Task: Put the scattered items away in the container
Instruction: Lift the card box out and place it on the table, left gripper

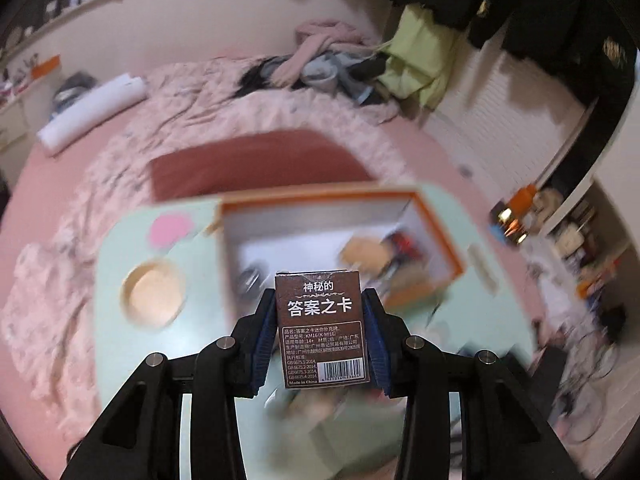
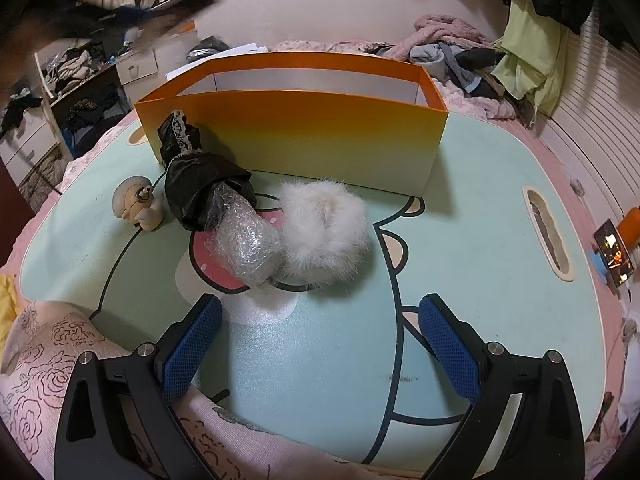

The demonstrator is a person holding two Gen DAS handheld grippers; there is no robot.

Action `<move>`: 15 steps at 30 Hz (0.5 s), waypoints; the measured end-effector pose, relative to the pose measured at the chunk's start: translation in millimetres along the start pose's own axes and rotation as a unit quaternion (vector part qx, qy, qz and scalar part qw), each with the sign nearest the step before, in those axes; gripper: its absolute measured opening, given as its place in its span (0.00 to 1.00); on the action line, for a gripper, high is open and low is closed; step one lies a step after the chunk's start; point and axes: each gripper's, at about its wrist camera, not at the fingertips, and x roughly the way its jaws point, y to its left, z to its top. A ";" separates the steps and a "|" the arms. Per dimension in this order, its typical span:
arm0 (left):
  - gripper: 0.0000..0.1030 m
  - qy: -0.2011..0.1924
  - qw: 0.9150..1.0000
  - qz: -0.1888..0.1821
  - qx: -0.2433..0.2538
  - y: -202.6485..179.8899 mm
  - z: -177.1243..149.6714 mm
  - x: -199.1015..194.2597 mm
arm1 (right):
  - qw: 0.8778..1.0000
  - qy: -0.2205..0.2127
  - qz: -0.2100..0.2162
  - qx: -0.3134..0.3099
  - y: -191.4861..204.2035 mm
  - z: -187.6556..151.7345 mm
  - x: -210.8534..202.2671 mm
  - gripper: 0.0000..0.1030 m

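Note:
My left gripper [image 1: 320, 320] is shut on a brown card box [image 1: 322, 328] with white Chinese lettering, held upright in the air above the table. Beyond it lies the orange-rimmed box [image 1: 440, 232], blurred, with several items inside. In the right wrist view the same orange box [image 2: 304, 136] stands at the back of the mint table [image 2: 480, 280]. In front of it lie a white fluffy piece [image 2: 324, 232], a bubble-wrapped bundle [image 2: 244, 244] in a black lace-trimmed dress [image 2: 200, 184], and a small doll head [image 2: 138, 202]. My right gripper [image 2: 320, 340] stands open, short of the fluffy piece.
The table sits on a pink bed with a flowered quilt [image 1: 120, 184] and a dark red pillow [image 1: 256, 160]. A white roll [image 1: 92, 114] and piled clothes [image 1: 332, 64] lie further back. The table has a round cup hole [image 1: 154, 294] and a handle slot [image 2: 548, 232].

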 end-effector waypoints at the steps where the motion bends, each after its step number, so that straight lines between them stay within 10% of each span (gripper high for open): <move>1: 0.39 0.010 1.000 0.013 -0.005 8.5 -14.9 3.3 | 1.000 0.000 0.000 0.000 0.0 -0.1 0.0 0.96; 15: 0.49 0.034 0.999 -0.013 -0.040 3.4 -61.3 65.9 | 1.000 0.001 -0.001 0.000 0.3 -0.6 1.8 0.97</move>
